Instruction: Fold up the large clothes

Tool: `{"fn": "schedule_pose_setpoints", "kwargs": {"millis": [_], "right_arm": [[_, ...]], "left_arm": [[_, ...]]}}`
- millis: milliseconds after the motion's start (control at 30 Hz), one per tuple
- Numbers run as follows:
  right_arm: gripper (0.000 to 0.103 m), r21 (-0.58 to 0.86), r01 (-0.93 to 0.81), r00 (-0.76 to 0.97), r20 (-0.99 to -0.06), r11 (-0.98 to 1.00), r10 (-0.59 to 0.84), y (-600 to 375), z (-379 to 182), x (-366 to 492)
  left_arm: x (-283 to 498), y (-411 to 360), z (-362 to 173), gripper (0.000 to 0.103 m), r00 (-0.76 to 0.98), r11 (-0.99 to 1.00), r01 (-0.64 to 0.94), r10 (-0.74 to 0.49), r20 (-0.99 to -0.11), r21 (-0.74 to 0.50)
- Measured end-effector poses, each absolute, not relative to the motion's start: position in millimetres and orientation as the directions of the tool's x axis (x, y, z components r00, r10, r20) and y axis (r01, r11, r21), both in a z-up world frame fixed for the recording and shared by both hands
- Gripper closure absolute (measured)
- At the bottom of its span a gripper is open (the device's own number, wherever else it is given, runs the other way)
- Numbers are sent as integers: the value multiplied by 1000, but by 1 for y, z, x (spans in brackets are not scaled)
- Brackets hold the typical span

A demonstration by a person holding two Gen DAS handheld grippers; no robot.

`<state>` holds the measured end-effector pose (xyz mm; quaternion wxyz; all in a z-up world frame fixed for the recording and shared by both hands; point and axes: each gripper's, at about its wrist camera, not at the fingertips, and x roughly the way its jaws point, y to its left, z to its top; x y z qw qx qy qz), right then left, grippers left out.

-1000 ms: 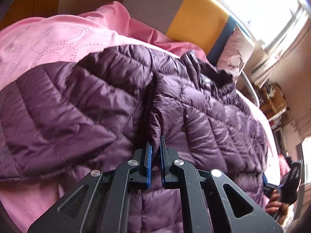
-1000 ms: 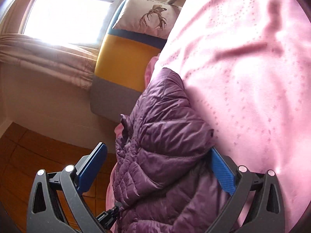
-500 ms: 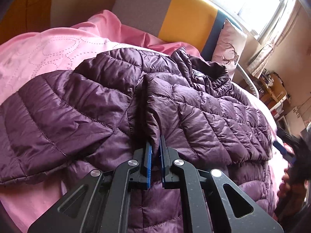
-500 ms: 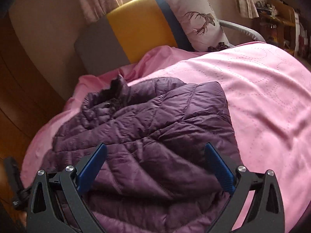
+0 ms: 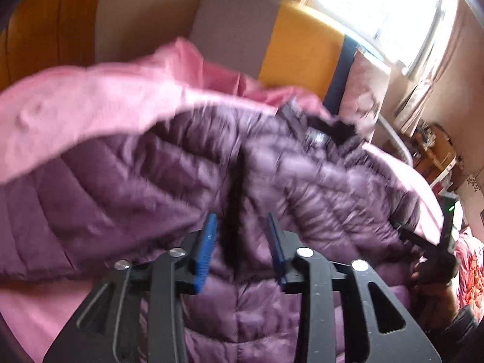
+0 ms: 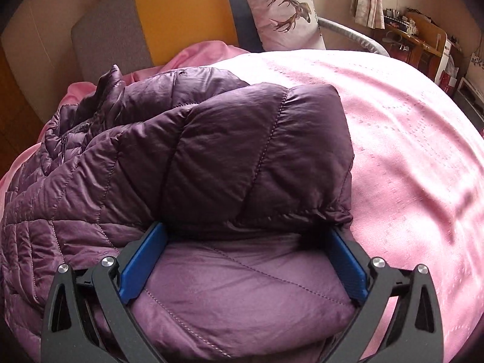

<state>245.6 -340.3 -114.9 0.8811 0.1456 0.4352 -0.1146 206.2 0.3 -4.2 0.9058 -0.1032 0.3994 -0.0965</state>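
On the pink bed cover [image 6: 408,139] lies the purple quilted jacket [image 6: 230,151], partly folded; it looks light, soft, puffy and slippery, so pinch a seamed edge; left claw [image 5: 240,248] has just been opening, nothing pinched; right claw [image 6: 242,260] spread wide.

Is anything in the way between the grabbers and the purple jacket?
Nothing visible is. The left gripper sits right over the jacket, its jaws just opened with the dark front seam showing between them. The right gripper is open wide, straddling a folded sleeve. Only the pink blanket lies around the jacket.
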Motion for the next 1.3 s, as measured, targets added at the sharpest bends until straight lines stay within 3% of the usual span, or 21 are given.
{"fn": "schedule_pose_setpoints", "kwargs": {"millis": [200, 400, 467, 600, 733, 833, 867, 933, 1133, 1300], "right_arm": [[2, 153, 329, 597, -798, 932, -80, -337, -111, 246], [2, 158, 326, 601, -796, 932, -75, -338, -108, 243], [2, 156, 323, 603, -794, 933, -76, -336, -107, 241], [2, 145, 323, 600, -795, 935, -85, -333, -108, 242], [2, 142, 323, 600, -795, 936, -86, -333, -107, 241], [2, 143, 323, 600, -795, 935, -86, -333, -107, 241], [2, 143, 324, 600, -795, 935, -86, -333, -107, 241], [2, 143, 324, 600, -795, 935, -86, -333, -106, 241], [2, 143, 324, 599, -796, 935, -87, -333, -106, 241], [2, 141, 325, 598, -797, 935, -88, -333, -106, 242]], "left_arm": [[243, -27, 6, 69, 653, 953, 170, -301, -695, -253], [288, -32, -50, 67, 552, 969, 105, -244, -798, -224], [288, -24, -61, 67, 564, 955, 103, -287, -774, -279], [283, -31, -64, 67, 590, 966, 113, -253, -767, -232], [280, -27, -60, 67, 584, 959, 113, -276, -763, -261], [265, -19, -46, 56, 578, 963, 76, -253, -776, -257], [257, -14, -40, 40, 584, 963, 57, -245, -774, -262], [231, -1, -26, 18, 635, 968, -4, -190, -749, -249], [159, 56, -23, 21, 670, 967, -109, -98, -736, -229], [112, 151, -36, 21, 653, 873, -348, -36, -757, -342]]}}
